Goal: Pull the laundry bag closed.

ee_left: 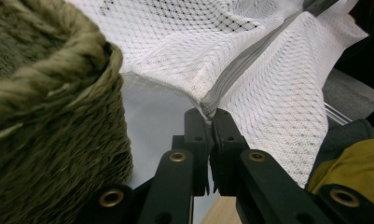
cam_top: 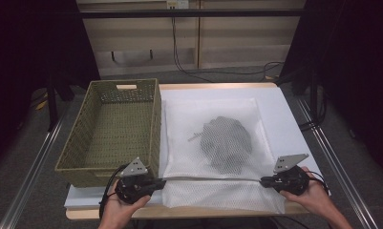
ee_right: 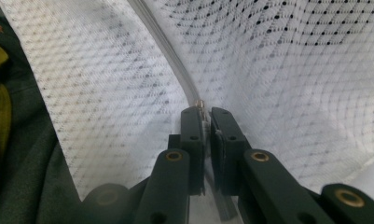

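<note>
We find a white mesh laundry bag [cam_top: 213, 143] lying flat on the white table [cam_top: 284, 109], just to the right of a green woven basket [cam_top: 113, 125], with a dark garment [cam_top: 226, 143] visible inside it through the mesh. The bag's zipper [cam_top: 213, 179] runs left to right along the near part of the bag, parallel to the table's near edge; this is the axis the coming move turns on.

The left gripper [cam_top: 161, 182] sits at the left end of that line, close beside the basket's near right corner. In the left gripper view its jaws stand narrow, pinched on the zipper seam [ee_left: 222, 86] at the bag's corner. The right gripper [cam_top: 263, 181] sits at the opposite, right end. In the right gripper view its jaws are likewise nearly shut, clamped on what appears to be the small metal zipper pull [ee_right: 199, 103].

We judge that the left gripper anchors the bag while the right one is placed to draw the slider along the zipper. Travel must stay along the left-right line; any pull toward the near or far side would lift or bunch the mesh.
</note>
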The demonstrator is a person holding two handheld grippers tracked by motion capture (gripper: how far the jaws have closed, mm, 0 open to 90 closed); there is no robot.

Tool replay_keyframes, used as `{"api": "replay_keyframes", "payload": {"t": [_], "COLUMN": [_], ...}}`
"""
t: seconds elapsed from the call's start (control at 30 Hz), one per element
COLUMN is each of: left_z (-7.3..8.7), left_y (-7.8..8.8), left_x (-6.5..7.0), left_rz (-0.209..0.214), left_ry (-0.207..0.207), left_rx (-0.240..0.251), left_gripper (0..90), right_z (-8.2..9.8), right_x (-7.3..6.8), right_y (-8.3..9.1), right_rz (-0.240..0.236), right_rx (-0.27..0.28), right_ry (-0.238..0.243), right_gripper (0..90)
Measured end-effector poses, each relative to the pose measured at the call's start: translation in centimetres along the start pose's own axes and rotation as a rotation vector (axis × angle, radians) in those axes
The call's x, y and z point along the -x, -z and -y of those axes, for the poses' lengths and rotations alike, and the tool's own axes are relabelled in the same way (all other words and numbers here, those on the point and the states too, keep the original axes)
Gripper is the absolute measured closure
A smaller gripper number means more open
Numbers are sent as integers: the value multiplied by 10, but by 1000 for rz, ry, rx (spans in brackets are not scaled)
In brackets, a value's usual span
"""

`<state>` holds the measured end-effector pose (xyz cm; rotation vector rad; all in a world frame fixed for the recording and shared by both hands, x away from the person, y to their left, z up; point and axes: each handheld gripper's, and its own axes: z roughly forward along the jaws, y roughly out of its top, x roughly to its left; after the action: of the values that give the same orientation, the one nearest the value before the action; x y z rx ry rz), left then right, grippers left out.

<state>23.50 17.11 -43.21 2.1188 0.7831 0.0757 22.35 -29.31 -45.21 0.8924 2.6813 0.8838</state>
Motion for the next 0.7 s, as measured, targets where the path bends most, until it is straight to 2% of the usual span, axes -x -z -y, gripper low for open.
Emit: {"api": "replay_keyframes", "payload": {"t": [0.1,0.2,0.23,0.3,0.37,0.4,0.43,0.47,0.5,0.57,0.6,0.7], "left_z": [-1,1,1,1,3,3,3,3,3,3,2,4], "left_y": [3,2,2,4,5,4,4,3,4,5,4,3], "left_x": [0,-2,-2,-1,0,1,0,-1,-1,0,0,0], "left_rz": [-1,0,-5,-9,-10,-11,-12,-11,-9,-15,-12,-15], "left_ry": [-5,8,3,-4,-6,-9,-6,-5,-3,-3,-6,-1], "left_rx": [9,7,4,5,5,-7,-6,-6,-11,0,-6,-11], "left_gripper": [864,864,864,864,864,864,864,865,865,866,866,866], "right_z": [3,5,4,3,3,4,5,5,6,9,10,12], "right_x": [1,2,0,-1,-3,-3,-3,-3,-3,-3,-3,-2], "right_y": [1,4,3,1,1,1,1,3,3,4,5,9], "right_rz": [-10,-1,9,3,16,-2,2,7,22,13,31,42], "right_rx": [10,19,1,-6,-12,-5,-4,-15,-14,-17,-18,-22], "right_ry": [1,-5,-8,15,20,17,24,10,23,11,22,4], "right_gripper": [871,870,870,871,871,871,871,871,871,871,871,871]}}
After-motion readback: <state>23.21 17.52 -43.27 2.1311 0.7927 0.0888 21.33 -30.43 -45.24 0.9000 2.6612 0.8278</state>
